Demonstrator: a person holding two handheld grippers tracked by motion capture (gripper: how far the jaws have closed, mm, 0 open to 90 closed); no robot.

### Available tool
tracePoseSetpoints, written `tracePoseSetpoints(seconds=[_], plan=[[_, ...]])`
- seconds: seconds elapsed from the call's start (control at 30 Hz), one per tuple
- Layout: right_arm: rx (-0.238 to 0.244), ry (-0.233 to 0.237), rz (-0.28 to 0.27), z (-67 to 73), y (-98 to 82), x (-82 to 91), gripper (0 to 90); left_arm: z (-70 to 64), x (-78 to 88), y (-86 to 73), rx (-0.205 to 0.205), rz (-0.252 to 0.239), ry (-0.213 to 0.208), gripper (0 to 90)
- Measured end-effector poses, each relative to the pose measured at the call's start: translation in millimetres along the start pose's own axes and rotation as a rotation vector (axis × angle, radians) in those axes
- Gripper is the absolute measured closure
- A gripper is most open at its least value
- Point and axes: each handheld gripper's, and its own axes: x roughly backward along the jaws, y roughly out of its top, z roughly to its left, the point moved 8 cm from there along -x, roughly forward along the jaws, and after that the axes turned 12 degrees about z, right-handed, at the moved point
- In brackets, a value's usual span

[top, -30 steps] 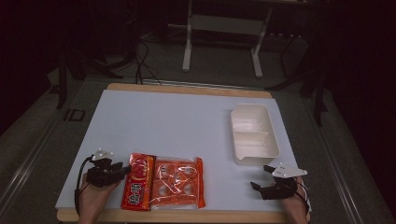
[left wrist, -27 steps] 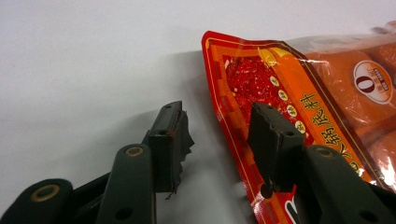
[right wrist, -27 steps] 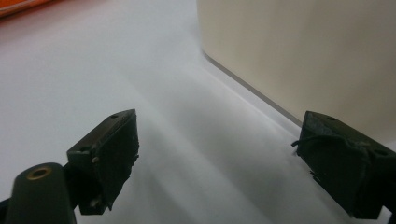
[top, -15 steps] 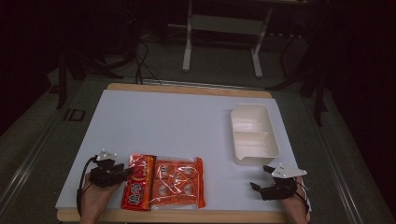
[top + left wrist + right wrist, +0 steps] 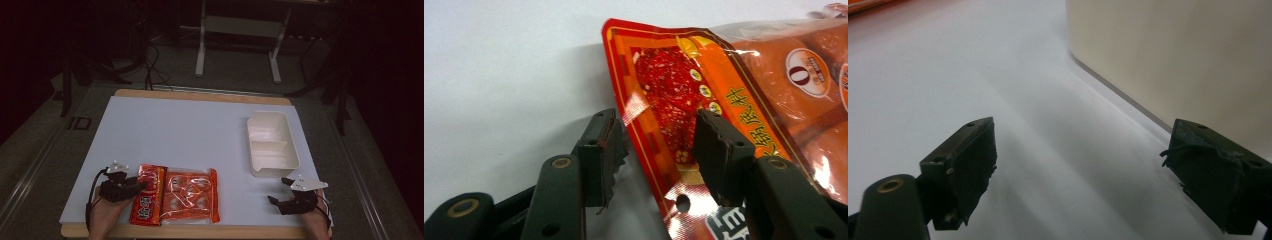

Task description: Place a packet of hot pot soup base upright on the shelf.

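- Snack pack first: a flat red and orange plastic food packet (image 5: 175,196) lies at the near edge of the white table (image 5: 190,130), its left end lifted a bit in the left gripper view.
- Left gripper (image 5: 656,147) has just been opening its jaws; they stand wide with the packet's red edge (image 5: 649,115) between them, pads not pressing, so nothing's actually held.
- Right gripper (image 5: 1083,170) hangs wide open and empty, just beside the white two-compartment plastic tray (image 5: 271,142).
- My worry: that film looks slick and floppy, so a shallow bite on the edge could slip off or just crumple it.
- Also, dragging it could slide it off the near table edge.
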Motion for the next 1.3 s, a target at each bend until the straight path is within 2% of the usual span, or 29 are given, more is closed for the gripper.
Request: tracePoseSetpoints(seconds=[0.17,0.33,0.4,0.7,0.83,0.9,0.93,0.97,1.03,1.1,1.3], plan=[[0.000,0.000,0.000,0.3,-0.1,0.2,12.4,-3.5,1.3,-2.0,-0.004,0.002,0.000,53.5],[0.004,-0.002,-0.002,0.6,0.1,0.2,12.4,-10.8,2.4,-8.5,0.004,0.013,-0.024,54.2],[0.007,-0.003,-0.001,0.8,0.1,0.0,12.4,-13.7,4.2,-10.4,-0.011,0.011,-0.022,54.3],[0.018,-0.005,0.005,1.9,0.0,-0.7,12.4,-29.9,6.1,-24.1,-0.046,0.035,-0.077,56.4],[0.021,-0.008,0.008,2.1,-0.1,-1.1,12.5,-40.3,3.3,-29.6,-0.099,0.066,-0.074,60.6],[0.023,-0.009,0.010,2.2,-0.2,-1.3,12.5,-47.1,2.4,-26.4,-0.148,0.062,-0.052,71.6],[0.025,-0.010,0.012,2.4,-0.3,-1.5,12.5,-47.1,2.4,-26.4,-0.148,0.062,-0.052,78.5],[0.026,-0.012,0.012,2.6,-0.3,-1.5,12.6,-50.4,3.5,-22.0,-0.173,0.064,-0.031,82.4],[0.031,-0.019,0.014,2.9,-0.3,-1.5,13.3,-51.5,3.4,-17.6,-0.186,0.073,-0.023,86.9],[0.037,-0.019,0.016,3.3,-0.5,-1.8,13.3,-49.3,3.1,-11.8,-0.188,0.076,-0.023,89.6],[0.038,-0.021,0.017,3.4,-0.5,-1.9,13.3,-39.2,1.7,14.3,-0.188,0.071,-0.003,90.0]])
